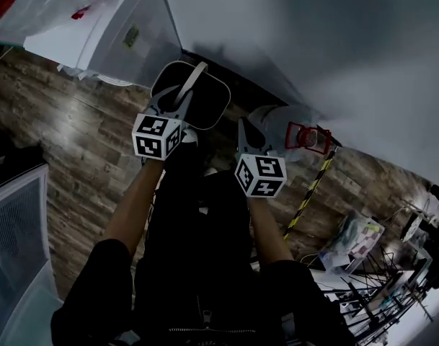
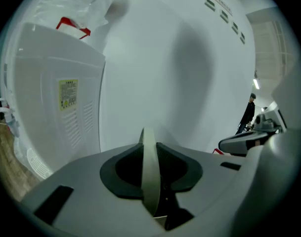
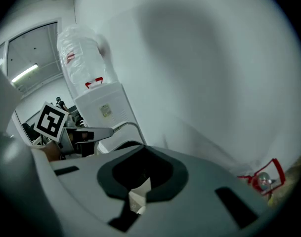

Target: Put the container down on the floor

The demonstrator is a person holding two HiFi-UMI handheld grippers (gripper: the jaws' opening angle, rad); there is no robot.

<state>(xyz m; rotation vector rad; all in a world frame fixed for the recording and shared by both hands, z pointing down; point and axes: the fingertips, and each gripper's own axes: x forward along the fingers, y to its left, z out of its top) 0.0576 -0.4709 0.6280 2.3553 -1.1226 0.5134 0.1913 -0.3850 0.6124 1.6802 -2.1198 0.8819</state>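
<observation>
1. Now the left claw (image 1: 180,101) is clamped on the pale handle (image 2: 150,167) of the dark container (image 1: 210,101).
2. The container hangs in the air, with the floor (image 1: 82,132) below it.
3. The right claw (image 1: 251,138) is closed, just beside.

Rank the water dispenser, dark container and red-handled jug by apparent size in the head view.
1. water dispenser, partly cut off by the frame
2. dark container, nearer the camera, so its lead is unsure
3. red-handled jug

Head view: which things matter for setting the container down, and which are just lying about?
Job: container, handle held by left gripper, floor.
Lying about: dispenser, jug.
</observation>
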